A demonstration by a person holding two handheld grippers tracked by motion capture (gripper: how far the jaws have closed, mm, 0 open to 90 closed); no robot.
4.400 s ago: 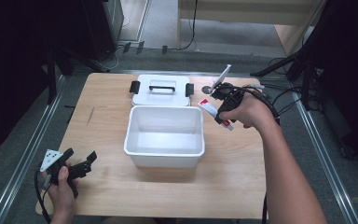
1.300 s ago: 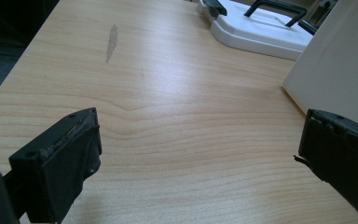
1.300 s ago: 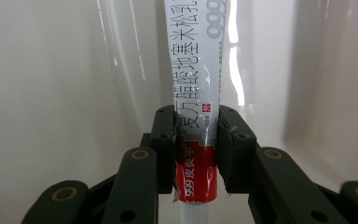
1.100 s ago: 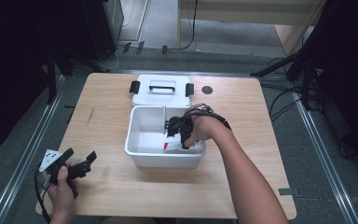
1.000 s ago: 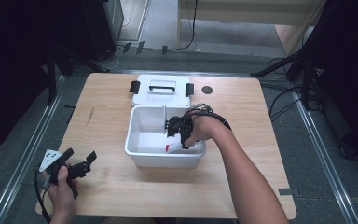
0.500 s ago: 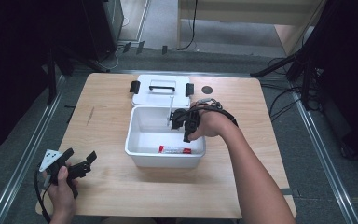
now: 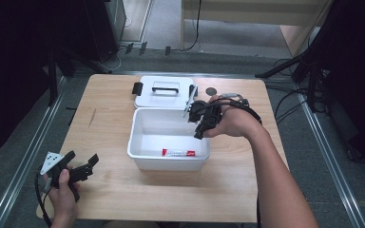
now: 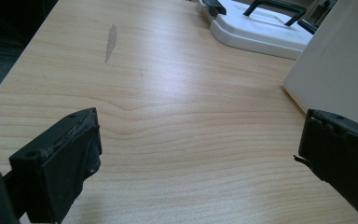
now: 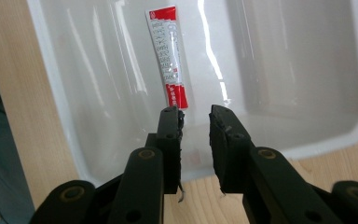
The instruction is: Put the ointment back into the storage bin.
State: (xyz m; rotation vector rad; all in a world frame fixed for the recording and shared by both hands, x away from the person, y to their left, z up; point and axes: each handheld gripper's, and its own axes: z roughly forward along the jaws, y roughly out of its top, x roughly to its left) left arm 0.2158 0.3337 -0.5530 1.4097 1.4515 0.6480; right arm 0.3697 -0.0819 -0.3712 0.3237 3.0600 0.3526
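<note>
One red-and-white tube (image 7: 178,153) lies flat on the floor of the single white bin (image 7: 138,137), its long axis running along the bin's near wall. The right gripper (image 7: 200,124) hangs above the bin's right rim, its jaws nearly together with nothing between them, having just parted slightly. One lid (image 7: 164,92) lies behind the bin. The left gripper (image 7: 81,167) rests by the table's (image 7: 109,199) near-left corner, jaws wide apart.

Right gripper (image 9: 195,116) hangs above the white bin (image 9: 51,93), jaws nearly together with a narrow gap, nothing between them; they have just been opening slightly. The red-and-white tube (image 9: 168,56) lies flat on the bin floor, just beyond the left jaw tip. Wooden table (image 9: 9,70) to the left.
</note>
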